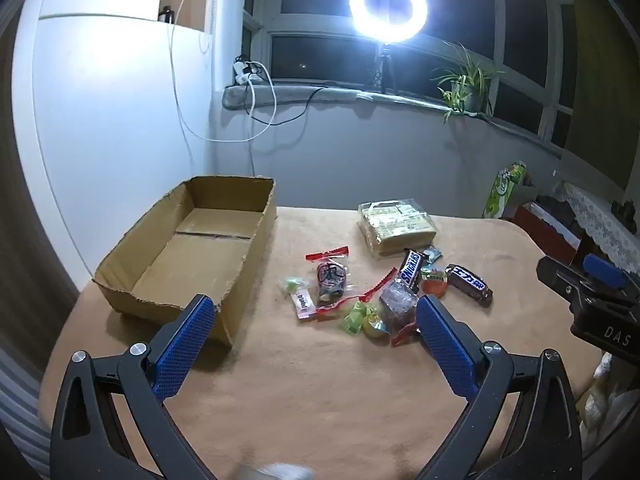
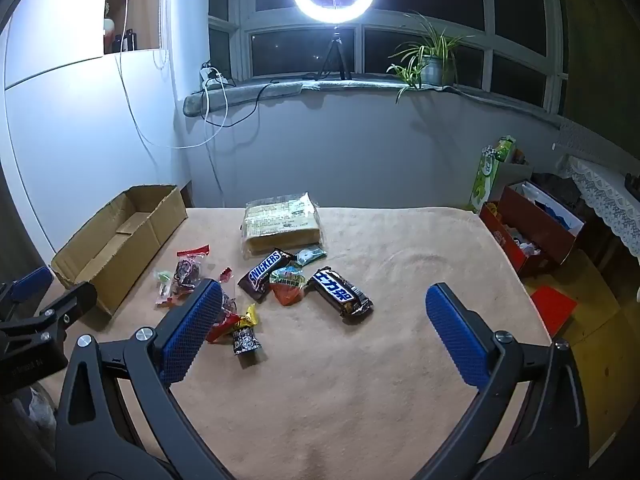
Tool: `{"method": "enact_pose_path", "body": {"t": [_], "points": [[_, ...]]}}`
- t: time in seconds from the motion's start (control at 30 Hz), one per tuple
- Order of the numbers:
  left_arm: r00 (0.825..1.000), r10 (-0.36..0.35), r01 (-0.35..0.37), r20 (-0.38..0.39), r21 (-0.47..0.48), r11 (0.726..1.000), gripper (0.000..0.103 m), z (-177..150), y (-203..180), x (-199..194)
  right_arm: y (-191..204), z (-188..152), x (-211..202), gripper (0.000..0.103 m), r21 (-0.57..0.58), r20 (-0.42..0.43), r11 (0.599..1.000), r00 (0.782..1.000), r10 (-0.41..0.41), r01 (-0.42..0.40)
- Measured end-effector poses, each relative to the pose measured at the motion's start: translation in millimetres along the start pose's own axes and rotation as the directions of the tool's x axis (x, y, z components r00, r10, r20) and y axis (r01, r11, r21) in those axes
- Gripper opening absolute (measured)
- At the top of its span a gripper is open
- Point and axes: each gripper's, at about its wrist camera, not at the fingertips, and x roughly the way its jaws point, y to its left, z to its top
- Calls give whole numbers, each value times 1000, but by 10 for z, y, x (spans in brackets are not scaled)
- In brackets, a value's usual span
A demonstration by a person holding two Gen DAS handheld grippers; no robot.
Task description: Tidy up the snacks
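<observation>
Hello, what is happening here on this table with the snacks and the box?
A person holds two grippers above a table, tidying snacks. Both the left gripper and the right gripper are open and hold nothing. The cardboard box is empty. The snacks lie loose beside it: a Snickers bar, a second dark bar, a large cracker pack and small candies.

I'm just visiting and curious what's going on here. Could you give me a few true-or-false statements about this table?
1. The brown cardboard box holds no snacks. True.
2. The left hand-held gripper grips a candy. False: it is open, holding nothing.
3. The brown Snickers bar lies on the beige tablecloth. True.
4. The right hand-held gripper is shut. False: it is open.
</observation>
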Motion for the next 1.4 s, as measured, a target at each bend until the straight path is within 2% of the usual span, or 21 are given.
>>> {"method": "enact_pose_path", "body": {"t": [0.13, 0.3, 1.4], "points": [[1000, -17, 17, 17, 9, 1000, 101, 6, -38, -26, 10, -47, 41, 103, -2, -6, 1000, 1000, -4, 4], [999, -10, 11, 31, -35, 999, 101, -3, 64, -20, -48, 47, -45, 103, 5, -7, 1000, 1000, -5, 5], [1000, -12, 12, 16, -34, 999, 101, 8, 79, -60, 23, -47, -50, 103, -11, 5, 1000, 1000, -11, 11]]}}
